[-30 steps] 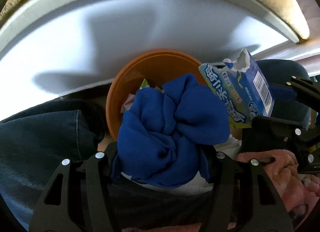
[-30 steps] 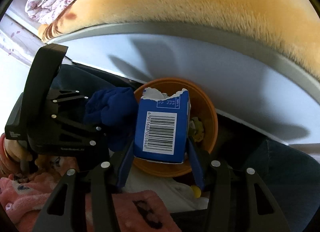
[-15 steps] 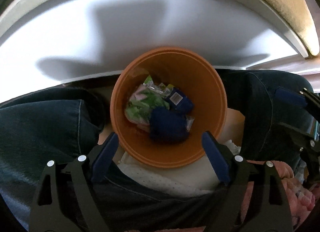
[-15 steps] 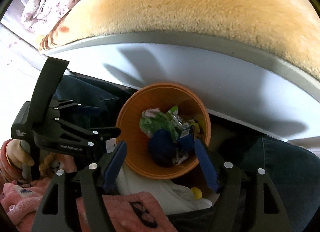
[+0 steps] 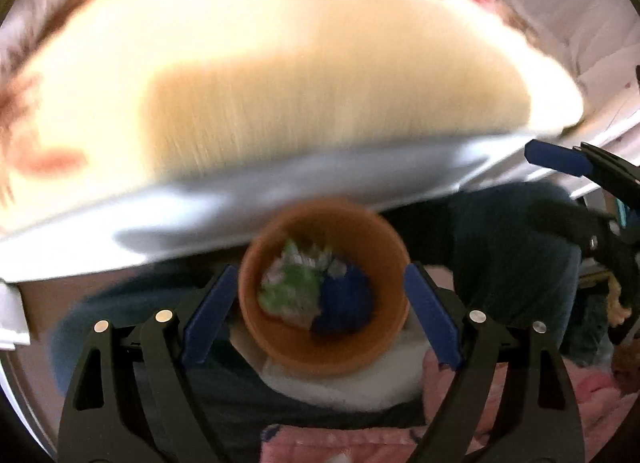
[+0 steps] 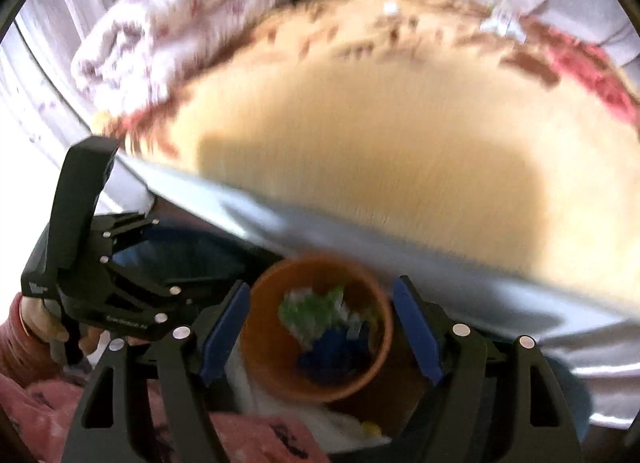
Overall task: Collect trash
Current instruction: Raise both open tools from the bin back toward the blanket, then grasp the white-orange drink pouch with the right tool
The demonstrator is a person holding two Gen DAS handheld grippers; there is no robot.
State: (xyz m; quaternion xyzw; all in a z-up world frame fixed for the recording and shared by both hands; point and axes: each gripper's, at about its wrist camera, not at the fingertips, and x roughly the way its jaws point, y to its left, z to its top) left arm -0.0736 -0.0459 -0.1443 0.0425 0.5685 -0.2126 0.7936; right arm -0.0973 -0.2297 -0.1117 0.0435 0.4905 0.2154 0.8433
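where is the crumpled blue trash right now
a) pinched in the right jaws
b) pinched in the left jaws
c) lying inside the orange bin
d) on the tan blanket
c: the blue trash lies in the orange bin beside green wrappers, and nothing is between either pair of jaws.

Both wrist views heavily motion-blurred; streaks run roughly twelve to six o'clock. Tan plush blanket (image 5: 320,75) overexposed, pale yellow-white glare toward nine o'clock in the left view, with a darker soft-edged shadow block at centre. Same shadow patch on it in the right view, toward three o'clock. Daylight strong from the upper part of both frames; white fabric at twelve o'clock washed out. Orange bin (image 5: 324,287) smeared, its contents only blobs of green, white and blue. Black gripper frames at six o'clock stay fairly sharp. Fisheye bends the bed edge (image 6: 360,239) into an arc; dark vignette at the corners.
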